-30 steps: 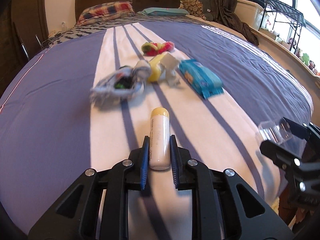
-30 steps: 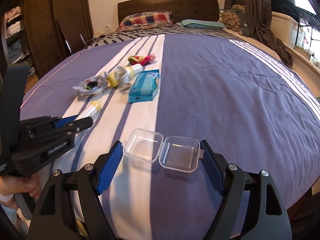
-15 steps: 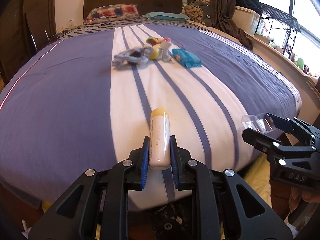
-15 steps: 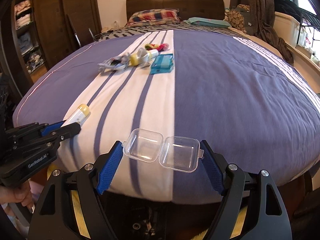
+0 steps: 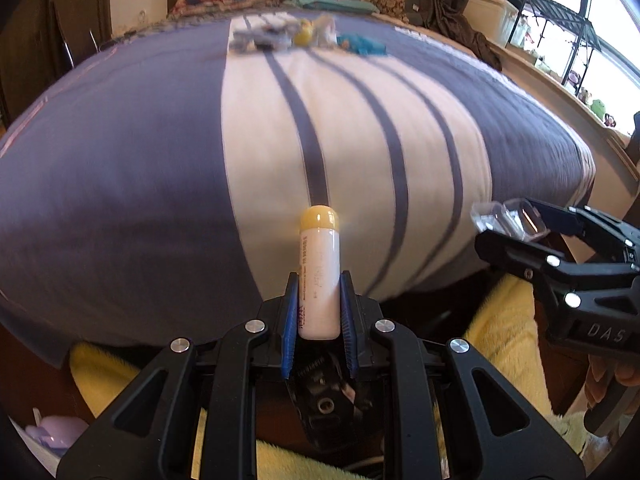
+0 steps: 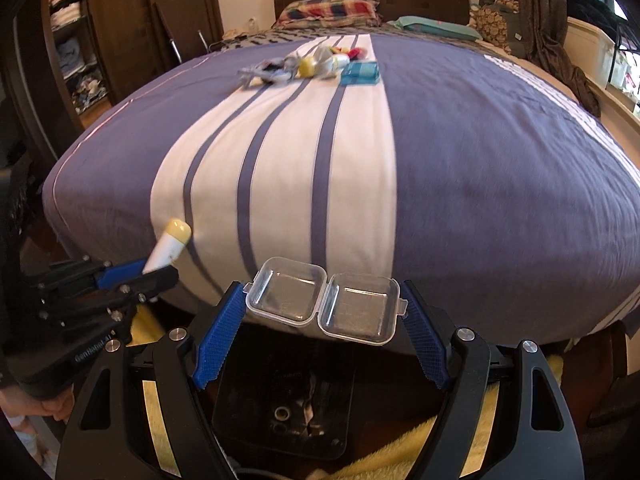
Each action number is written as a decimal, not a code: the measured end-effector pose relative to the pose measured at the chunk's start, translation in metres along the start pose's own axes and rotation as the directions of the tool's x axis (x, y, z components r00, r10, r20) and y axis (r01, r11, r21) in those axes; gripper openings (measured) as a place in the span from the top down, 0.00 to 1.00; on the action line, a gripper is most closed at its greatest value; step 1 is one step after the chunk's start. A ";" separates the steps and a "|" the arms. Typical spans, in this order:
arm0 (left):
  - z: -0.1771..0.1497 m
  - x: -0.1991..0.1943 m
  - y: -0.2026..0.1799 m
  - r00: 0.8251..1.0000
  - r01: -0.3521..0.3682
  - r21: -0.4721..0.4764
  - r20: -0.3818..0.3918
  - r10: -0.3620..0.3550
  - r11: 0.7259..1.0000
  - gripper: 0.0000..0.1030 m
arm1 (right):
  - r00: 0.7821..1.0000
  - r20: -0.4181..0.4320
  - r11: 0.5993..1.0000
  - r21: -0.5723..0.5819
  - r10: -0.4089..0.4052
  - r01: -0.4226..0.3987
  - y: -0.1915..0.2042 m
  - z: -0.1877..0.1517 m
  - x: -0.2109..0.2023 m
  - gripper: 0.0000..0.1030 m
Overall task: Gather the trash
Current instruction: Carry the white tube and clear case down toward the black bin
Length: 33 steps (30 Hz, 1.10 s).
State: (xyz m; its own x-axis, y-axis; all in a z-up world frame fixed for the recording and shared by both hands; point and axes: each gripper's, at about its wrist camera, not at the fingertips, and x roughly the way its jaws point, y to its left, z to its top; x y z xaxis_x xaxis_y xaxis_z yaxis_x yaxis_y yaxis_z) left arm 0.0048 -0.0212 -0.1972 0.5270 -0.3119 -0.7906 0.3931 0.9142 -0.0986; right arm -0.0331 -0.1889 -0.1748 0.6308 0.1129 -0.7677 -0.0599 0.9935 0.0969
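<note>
**Op:** Holding two pieces at once, noting it here. My left gripper (image 5: pixel 319 312) is clenched on the white tube with the yellow cap (image 5: pixel 319 276); the blue pads (image 5: pixel 291 332) pinch its lower body and the cap sticks out ahead of the tips. My right gripper (image 6: pixel 322 320) has its jaws spread wide, yet they are grasping the clear hinged case (image 6: pixel 326 300), lying open and flat, one pad at each outer end.

**Obs:** Which grip worries you?

**Op:** The right one. My judgement: the case is thin, springy plastic held only by its ends, so squeezing harder could fold it at the hinge and pop it loose. I would keep the pressure as it is and keep the case level.

**Obs:** Where does it all go?

**Op:** Directly below both jaws I see a dark bin-like container (image 6: pixel 286 408) on a yellow fleecy mat (image 5: pixel 504 320) at the foot of the bed (image 6: pixel 480 152). I take that as the drop point, though I cannot be sure. Plan: centre each load over the opening before letting go, tube first.

**Obs:** Anything left?

**Op:** Yes. Far beyond the tips, up the white stripe: crumpled wrappers (image 6: pixel 268 70) and a teal packet (image 6: pixel 360 73), well apart from both jaws.
</note>
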 end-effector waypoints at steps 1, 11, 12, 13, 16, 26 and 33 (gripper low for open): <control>-0.006 0.003 0.000 1.000 0.003 -0.004 -0.015 -0.003 1.000 0.82 | 1.000 -0.008 1.000 -0.001 -0.001 0.001 0.000 -0.003 0.002 0.24; -0.057 0.034 0.002 0.988 0.012 -0.033 -0.152 -0.017 0.999 0.82 | 0.991 -0.136 0.999 0.028 -0.018 0.022 -0.008 -0.045 0.036 0.24; -0.060 0.037 0.002 0.987 0.014 -0.033 -0.162 -0.019 0.999 0.82 | 0.989 -0.150 0.999 0.033 -0.012 0.017 -0.008 -0.048 0.040 0.24; -0.063 0.040 0.001 0.984 0.019 -0.032 -0.175 -0.024 0.999 0.82 | 0.987 -0.159 0.999 0.036 -0.007 0.013 -0.009 -0.051 0.043 0.24; -0.071 0.050 -0.003 0.977 0.033 -0.030 -0.208 -0.039 0.999 0.82 | 0.981 -0.192 0.999 0.043 0.005 0.004 -0.008 -0.059 0.054 0.24; -0.088 0.084 -0.006 0.945 0.069 -0.054 -0.317 -0.082 0.996 0.82 | 0.954 -0.293 0.995 0.088 0.063 -0.039 -0.010 -0.077 0.086 0.24; -0.092 0.094 -0.010 0.931 0.085 -0.058 -0.350 -0.099 0.995 0.82 | 0.944 -0.319 0.994 0.098 0.080 -0.051 -0.012 -0.083 0.089 0.23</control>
State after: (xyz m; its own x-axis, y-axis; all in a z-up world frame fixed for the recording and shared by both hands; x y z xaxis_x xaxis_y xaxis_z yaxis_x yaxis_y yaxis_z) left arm -0.0190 -0.0354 -0.3262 0.1878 -0.2908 -0.9382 0.3920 0.8980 -0.1998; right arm -0.0401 -0.1892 -0.2971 0.3438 0.1906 -0.9195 -0.0155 0.9802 0.1974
